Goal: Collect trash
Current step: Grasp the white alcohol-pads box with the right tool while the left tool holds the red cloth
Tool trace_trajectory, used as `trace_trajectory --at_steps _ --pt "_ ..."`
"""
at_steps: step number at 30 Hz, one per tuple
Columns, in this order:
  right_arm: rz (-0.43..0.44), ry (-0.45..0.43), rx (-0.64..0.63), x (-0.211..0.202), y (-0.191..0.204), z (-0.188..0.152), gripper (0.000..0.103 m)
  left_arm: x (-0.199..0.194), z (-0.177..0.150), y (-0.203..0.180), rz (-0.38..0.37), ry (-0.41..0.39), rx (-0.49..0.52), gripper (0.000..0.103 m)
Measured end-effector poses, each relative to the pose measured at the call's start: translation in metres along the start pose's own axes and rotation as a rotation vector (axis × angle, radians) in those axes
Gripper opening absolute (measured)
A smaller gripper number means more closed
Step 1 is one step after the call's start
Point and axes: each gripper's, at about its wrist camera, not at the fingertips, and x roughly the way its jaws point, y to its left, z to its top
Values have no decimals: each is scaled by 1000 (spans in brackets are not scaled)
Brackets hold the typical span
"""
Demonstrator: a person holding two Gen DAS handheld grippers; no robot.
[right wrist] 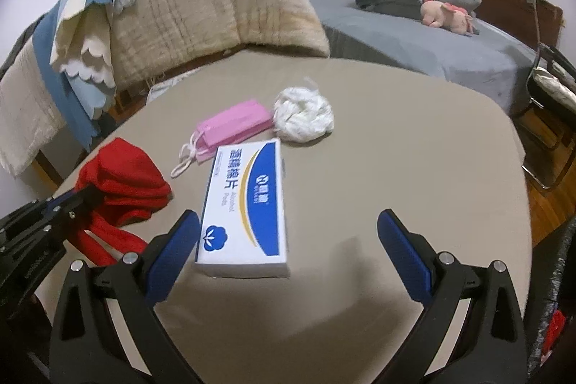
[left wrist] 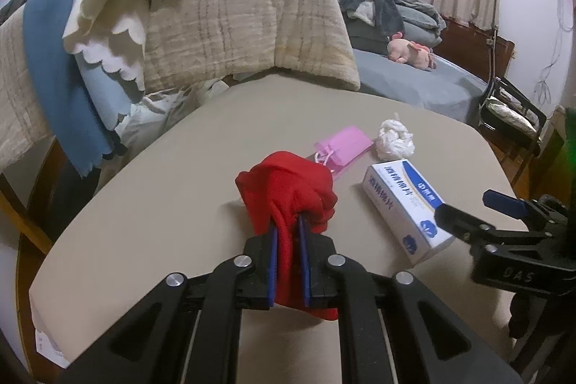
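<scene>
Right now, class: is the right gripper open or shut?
Open. The right gripper has its blue pads spread wide, empty, just behind the white-and-blue box.

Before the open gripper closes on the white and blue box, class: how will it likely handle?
The white and blue box looks like stiff cardboard, so it probably keeps its shape. Lying flat, it seems unlikely to roll. Pushed, it may slide on the smooth table.

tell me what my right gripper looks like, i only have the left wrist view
Observer: The right gripper has its jaws wide open, holding nothing.
Operator: where is it relative to the box
Observer: The alcohol pads box lies just ahead, beside its left finger, not centred between the jaws.
Operator: anything else on that side
Observer: A black bag edge shows at far right.
</scene>
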Motion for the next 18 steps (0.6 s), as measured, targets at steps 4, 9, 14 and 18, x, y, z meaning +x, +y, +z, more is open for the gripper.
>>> trace_trajectory --at_steps 4,9,14,18 --pt "3 32 -19 13 9 0 96 2 -3 6 1 12 -10 11" --pt "-1 81 -35 30 17 0 95 2 -4 8 -5 17 -20 10" --pt "14 121 -40 37 19 -1 67 1 -4 8 -12 18 -23 11" --pt "40 113 -45 28 16 0 55 0 -3 6 -22 16 -27 10"
